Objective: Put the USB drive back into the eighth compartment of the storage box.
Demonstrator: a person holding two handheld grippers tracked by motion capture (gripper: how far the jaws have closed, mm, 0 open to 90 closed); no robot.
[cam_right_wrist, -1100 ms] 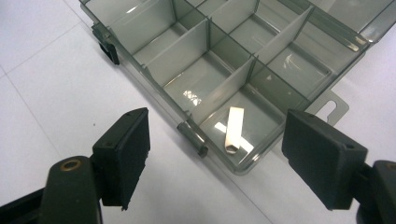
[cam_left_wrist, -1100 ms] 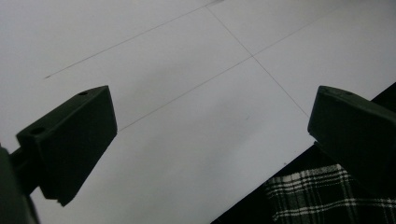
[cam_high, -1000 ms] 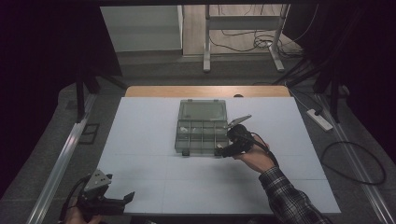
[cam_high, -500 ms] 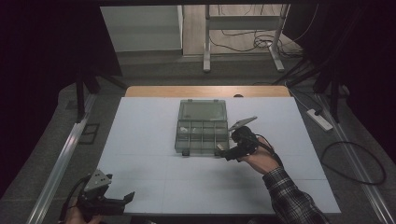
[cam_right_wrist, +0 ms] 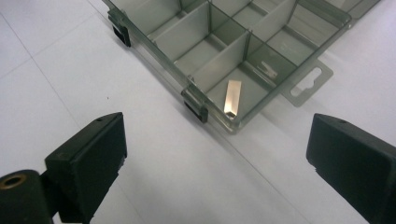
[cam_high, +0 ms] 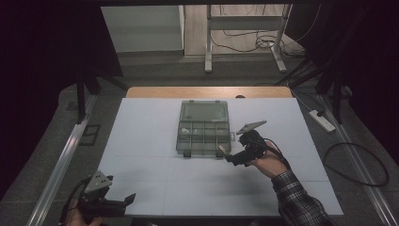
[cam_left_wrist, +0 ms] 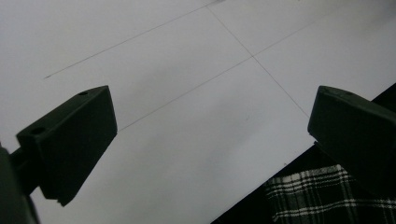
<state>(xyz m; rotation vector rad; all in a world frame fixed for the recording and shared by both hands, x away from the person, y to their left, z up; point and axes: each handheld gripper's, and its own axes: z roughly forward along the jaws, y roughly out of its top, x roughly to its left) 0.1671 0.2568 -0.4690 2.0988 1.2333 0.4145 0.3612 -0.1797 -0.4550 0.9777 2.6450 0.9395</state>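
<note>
The white surface [cam_high: 141,141] carries one thing, a clear box [cam_high: 203,128] divided into compartments, lying near the middle with its lid folded open toward the far side. In the right tool's own view a small metal strip [cam_right_wrist: 232,97] lies loose in the corner compartment nearest the camera, leaning slightly on the floor of that cell; another small pale piece [cam_right_wrist: 267,68] sits in the next compartment beyond it.

The right tool [cam_high: 231,156] was a second ago at the box's near right corner; now it sits a little back from that corner, toward the person, and its jaws have just been opening. They stand spread wide with nothing between them. That reads as a drop just finished: the strip is in its cell and the tool is free for the next piece.

The right hand [cam_high: 266,162] is held low over the surface, forearm in a checked sleeve [cam_high: 296,197] coming in from the near right, tool aimed at the box's corner.

The left tool [cam_high: 106,205] hangs at the near left edge of the surface, spread and empty, well apart from the box.
</note>
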